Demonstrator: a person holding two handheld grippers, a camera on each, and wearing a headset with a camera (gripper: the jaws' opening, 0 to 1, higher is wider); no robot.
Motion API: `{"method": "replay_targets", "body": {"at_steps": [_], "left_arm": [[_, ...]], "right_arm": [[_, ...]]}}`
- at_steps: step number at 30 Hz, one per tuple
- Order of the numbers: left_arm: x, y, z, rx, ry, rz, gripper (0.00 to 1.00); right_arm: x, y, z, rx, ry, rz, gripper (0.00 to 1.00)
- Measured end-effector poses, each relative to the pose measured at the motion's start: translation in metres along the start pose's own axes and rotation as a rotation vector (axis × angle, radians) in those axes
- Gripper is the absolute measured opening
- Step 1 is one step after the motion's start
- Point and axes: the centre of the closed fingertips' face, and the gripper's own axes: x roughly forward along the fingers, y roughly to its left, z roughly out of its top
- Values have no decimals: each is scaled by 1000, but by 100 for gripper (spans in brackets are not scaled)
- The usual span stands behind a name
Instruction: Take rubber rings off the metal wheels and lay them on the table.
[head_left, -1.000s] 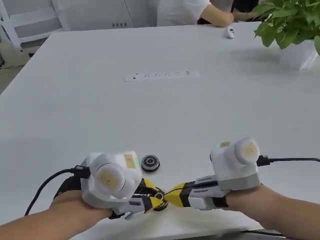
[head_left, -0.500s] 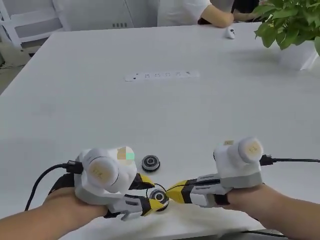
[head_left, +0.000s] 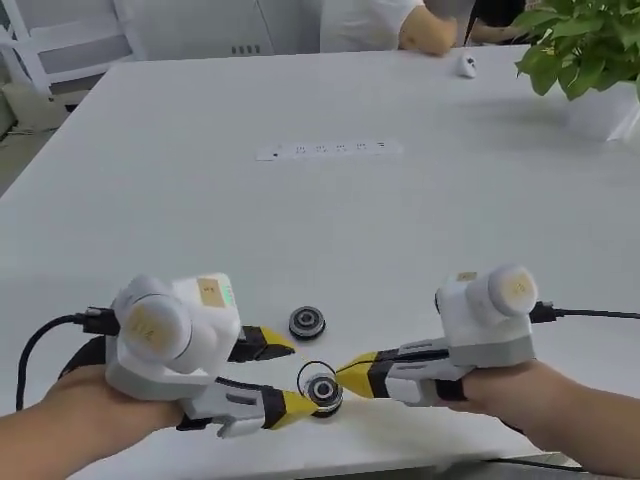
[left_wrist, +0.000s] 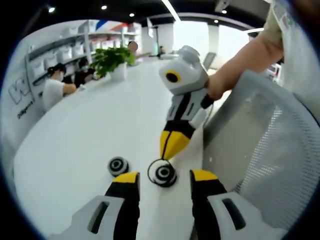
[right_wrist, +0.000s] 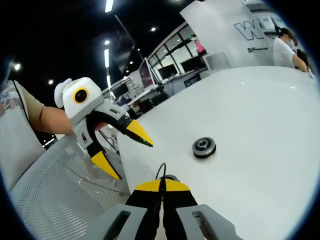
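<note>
A small metal wheel (head_left: 323, 391) lies near the table's front edge, with a thin black rubber ring (head_left: 311, 372) looped loosely up off its rim. My right gripper (head_left: 346, 377) comes in from the right, shut on that rubber ring (right_wrist: 161, 170). My left gripper (head_left: 287, 375) stands open to the left of the wheel, and its yellow tips straddle the wheel (left_wrist: 164, 173) without touching it. A second wheel (head_left: 307, 322) with its ring on sits just beyond, also seen as the second wheel (left_wrist: 118, 165) and the second wheel (right_wrist: 204, 146).
A white power strip (head_left: 330, 150) lies mid-table. At the far right stand a potted plant (head_left: 585, 45) and a mouse (head_left: 465, 65), with a person seated at the far edge. Cables trail from both grippers. A mesh chair (left_wrist: 260, 140) is just off the table's front edge.
My left gripper has opened and drawn back to the left, leaving the wheel on the table. The right gripper keeps its pinch on the ring, now pulled up off the rim.
</note>
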Motion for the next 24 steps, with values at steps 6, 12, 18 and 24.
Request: {"method": "replay_targets", "body": {"at_steps": [6,12,18,24], "left_arm": [[-14,1,5,13,-23,14,48],[-24,4,7,-8,-52,32,56],[-34,4,2,-22,-55,39,59],[-45,7,-4,-38,-56,57,65]], "right_arm": [[-1,6,11,-19,-11,10,0],[-2,11,21,-37,-18,19,0],[-1,12,31,-56,-20,24,0],[4,13,39,-70,-18,33,0]]}}
